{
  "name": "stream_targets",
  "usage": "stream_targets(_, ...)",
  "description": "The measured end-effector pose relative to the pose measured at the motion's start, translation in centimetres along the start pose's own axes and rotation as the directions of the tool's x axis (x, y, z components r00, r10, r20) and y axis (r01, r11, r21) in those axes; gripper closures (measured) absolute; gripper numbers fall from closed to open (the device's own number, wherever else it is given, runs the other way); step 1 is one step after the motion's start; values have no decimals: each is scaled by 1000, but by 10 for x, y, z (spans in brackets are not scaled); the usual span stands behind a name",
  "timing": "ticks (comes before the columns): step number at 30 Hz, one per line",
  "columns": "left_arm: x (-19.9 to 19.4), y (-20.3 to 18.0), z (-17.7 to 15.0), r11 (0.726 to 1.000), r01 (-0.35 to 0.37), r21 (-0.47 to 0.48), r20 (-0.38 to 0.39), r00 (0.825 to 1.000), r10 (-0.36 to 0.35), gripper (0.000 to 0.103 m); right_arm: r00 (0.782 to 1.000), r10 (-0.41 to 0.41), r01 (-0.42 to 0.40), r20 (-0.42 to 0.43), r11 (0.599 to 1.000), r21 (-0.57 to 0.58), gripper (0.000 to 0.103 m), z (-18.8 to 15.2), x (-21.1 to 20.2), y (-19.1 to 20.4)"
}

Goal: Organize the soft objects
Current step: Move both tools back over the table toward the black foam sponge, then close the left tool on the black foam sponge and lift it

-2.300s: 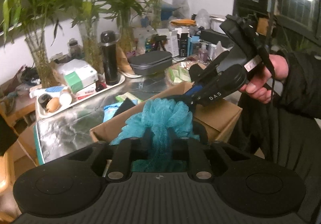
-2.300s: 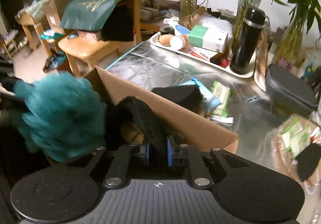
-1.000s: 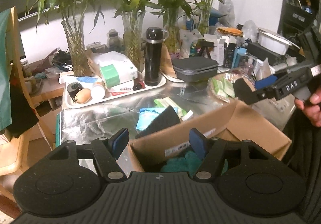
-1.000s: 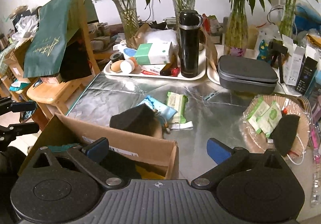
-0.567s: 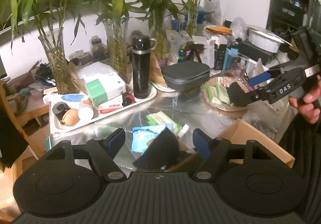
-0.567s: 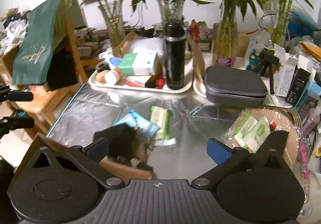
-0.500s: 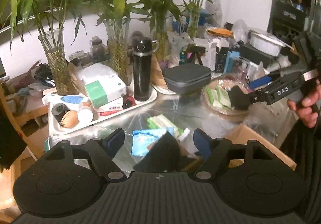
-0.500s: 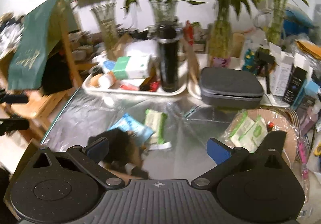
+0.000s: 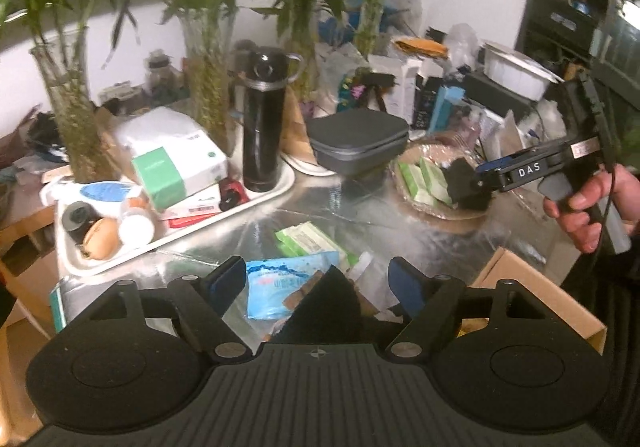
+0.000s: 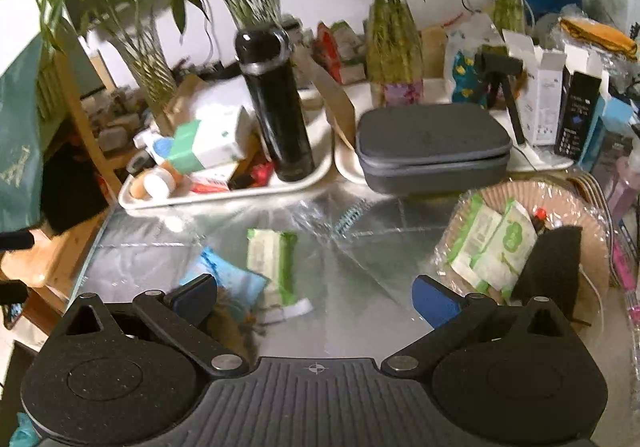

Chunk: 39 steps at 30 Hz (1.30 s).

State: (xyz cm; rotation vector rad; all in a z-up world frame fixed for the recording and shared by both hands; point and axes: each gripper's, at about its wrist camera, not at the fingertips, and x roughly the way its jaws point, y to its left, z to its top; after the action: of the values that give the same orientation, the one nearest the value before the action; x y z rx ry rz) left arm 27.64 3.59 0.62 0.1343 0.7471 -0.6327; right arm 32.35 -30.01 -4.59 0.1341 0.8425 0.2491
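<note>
The left hand-held gripper (image 9: 316,279) hangs over the near edge of the foil-covered surface (image 9: 360,231), its blue-padded fingers spread wide with nothing between them. Just beyond them a dark soft object (image 9: 326,299) sticks up beside a blue packet (image 9: 280,281) and a green wipes pack (image 9: 308,239). The open cardboard box (image 9: 532,295) lies near and to the right; what it holds is hidden from this view.

The right hand-held gripper (image 10: 314,299) is likewise open and empty, above the shiny surface. To its right a black soft piece (image 10: 554,259) lies in a plastic-wrapped basket (image 10: 592,223) against two green-and-white packs (image 10: 492,243). In the left wrist view this gripper (image 9: 480,177) reaches over that basket, with the black piece just in front of its tips; contact cannot be told.

Farther back the way is crowded: a white tray (image 10: 224,195) holding a tall black flask (image 10: 276,103), a tissue box (image 10: 212,143) and small jars, a grey zip case (image 10: 432,147) to its right, and glass vases of bamboo (image 10: 394,43) along the far wall.
</note>
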Motion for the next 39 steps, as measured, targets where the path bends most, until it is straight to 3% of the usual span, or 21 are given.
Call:
stream_targets(7, 44, 28, -1, 993, 120, 11, -88, 989, -119, 25, 1000, -12, 12, -2, 999, -50, 0, 3, 12, 2)
stream_targets(13, 77, 58, -14, 966, 240, -94, -105, 963, -250, 25, 999, -39, 39, -28, 999, -28, 0, 8, 28, -9)
stream_targets(17, 94, 59, -26, 964, 259, -65, -146, 953, -266, 25, 998, -53, 54, -37, 998, 15, 0, 11, 33, -19)
stream_targets(24, 115, 60, -38, 936, 349, -49, -177, 919, -352, 25, 996, -80, 81, -46, 997, 16, 0, 16, 44, -22)
stream_targets(31, 136, 66, -53, 916, 390, -95, -211, 891, -402, 25, 995, -101, 100, -28, 995, -16, 0, 22, 52, -19)
stream_targets(34, 139, 67, -57, 910, 405, -93, -219, 883, -416, 25, 994, -106, 106, -31, 994, -25, 0, 25, 57, -18)
stream_targets(39, 143, 60, -61, 918, 394, -37, -244, 887, -391, 25, 993, -108, 107, -38, 994, -37, 0, 28, 65, -13)
